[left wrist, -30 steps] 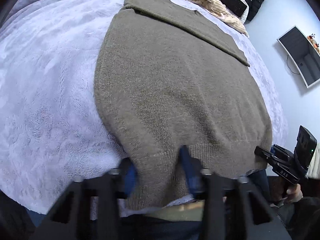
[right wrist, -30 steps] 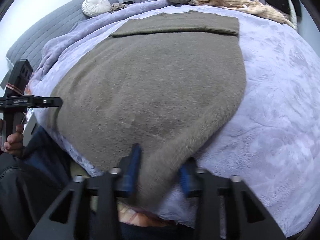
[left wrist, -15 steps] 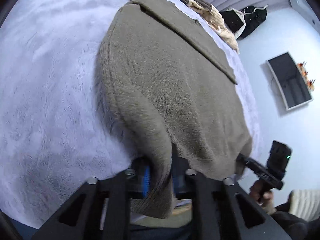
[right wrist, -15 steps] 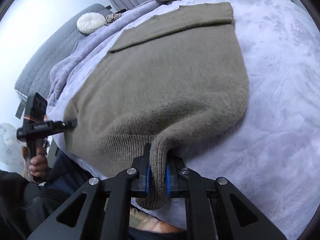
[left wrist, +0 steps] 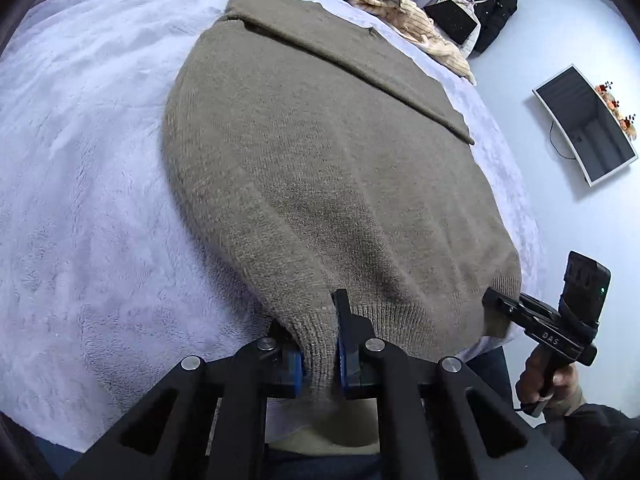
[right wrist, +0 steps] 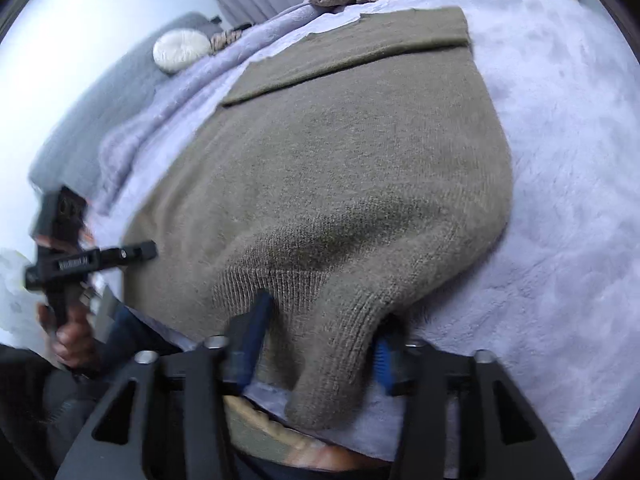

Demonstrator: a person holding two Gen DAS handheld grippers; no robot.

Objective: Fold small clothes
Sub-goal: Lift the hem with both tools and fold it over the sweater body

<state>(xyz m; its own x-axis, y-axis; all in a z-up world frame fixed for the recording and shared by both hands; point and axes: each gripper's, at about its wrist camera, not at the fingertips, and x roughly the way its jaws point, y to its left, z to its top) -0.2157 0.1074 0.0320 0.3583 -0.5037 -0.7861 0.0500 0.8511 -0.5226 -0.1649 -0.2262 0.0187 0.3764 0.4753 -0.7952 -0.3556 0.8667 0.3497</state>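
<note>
An olive-brown knit sweater [left wrist: 328, 160] lies spread on a lilac fleece bedspread [left wrist: 80, 200], its far end folded over. My left gripper [left wrist: 318, 344] is shut on the ribbed hem at the near left corner. In the right wrist view the sweater [right wrist: 340, 160] fills the middle. My right gripper [right wrist: 320, 336] has its jaws apart around the bunched near right corner of the hem [right wrist: 336, 360], which lies loose between them. Each gripper shows in the other's view: the right gripper [left wrist: 500, 300] and the left gripper [right wrist: 148, 250].
A heap of beige and brown clothes [left wrist: 400, 8] lies at the far end of the bed. A round white cushion [right wrist: 180, 50] sits by the grey headboard. A monitor [left wrist: 584, 124] hangs on the right wall. The near bed edge is just below the grippers.
The right gripper was shut on the hem half a second ago and now its jaws have opened. The left gripper closed on the hem and keeps its hold.
</note>
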